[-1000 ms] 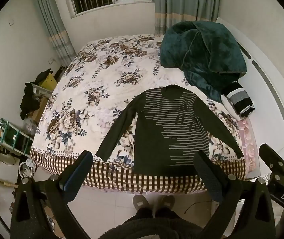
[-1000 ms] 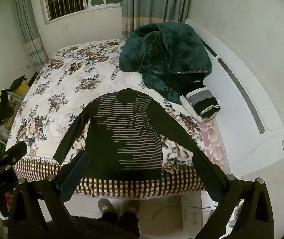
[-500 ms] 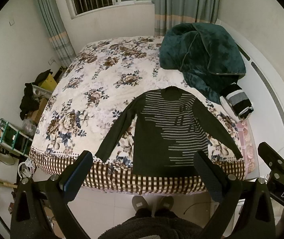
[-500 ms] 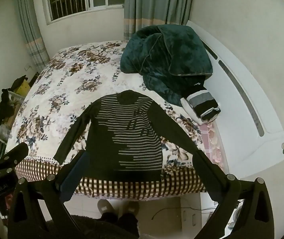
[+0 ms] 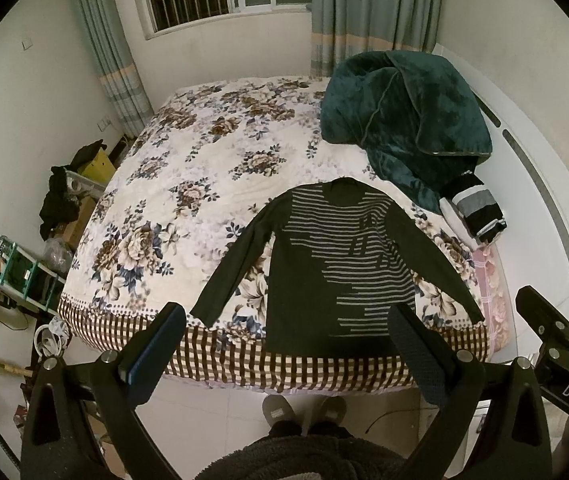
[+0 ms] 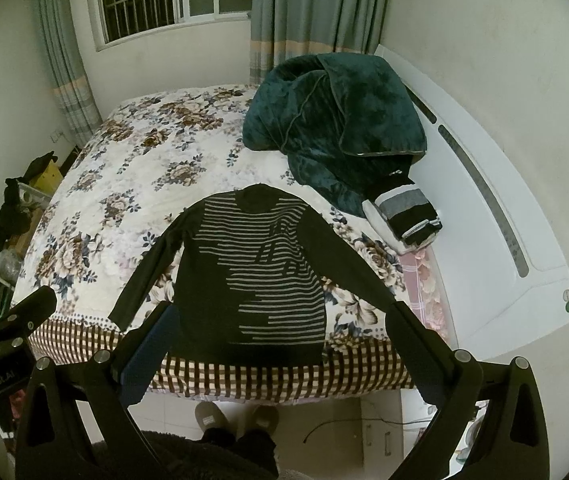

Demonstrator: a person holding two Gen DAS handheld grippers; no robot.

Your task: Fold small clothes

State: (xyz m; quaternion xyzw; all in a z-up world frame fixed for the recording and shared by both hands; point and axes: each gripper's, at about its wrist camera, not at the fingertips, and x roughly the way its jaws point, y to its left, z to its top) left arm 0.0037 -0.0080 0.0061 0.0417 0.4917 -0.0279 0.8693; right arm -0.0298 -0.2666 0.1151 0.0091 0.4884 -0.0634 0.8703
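Observation:
A dark long-sleeved sweater with grey stripes (image 5: 336,264) (image 6: 260,280) lies flat on the floral bed, sleeves spread, its hem at the near edge. My left gripper (image 5: 288,328) is open, held high above the bed's near edge with nothing between its fingers. My right gripper (image 6: 280,328) is open too, likewise above the near edge and clear of the sweater. Part of the right gripper shows at the right of the left wrist view, and part of the left gripper at the left of the right wrist view.
A teal plush blanket (image 5: 404,120) (image 6: 336,124) is heaped at the bed's far right. Folded striped clothes (image 5: 472,208) (image 6: 408,216) lie beside a white headboard (image 6: 492,216). Shelves and clutter (image 5: 24,264) stand on the left. A person's slippered feet (image 5: 304,412) stand below the bed edge.
Both grippers have drifted slightly back and up, so the bed and sweater sit a little lower in view. Nothing was grasped or released.

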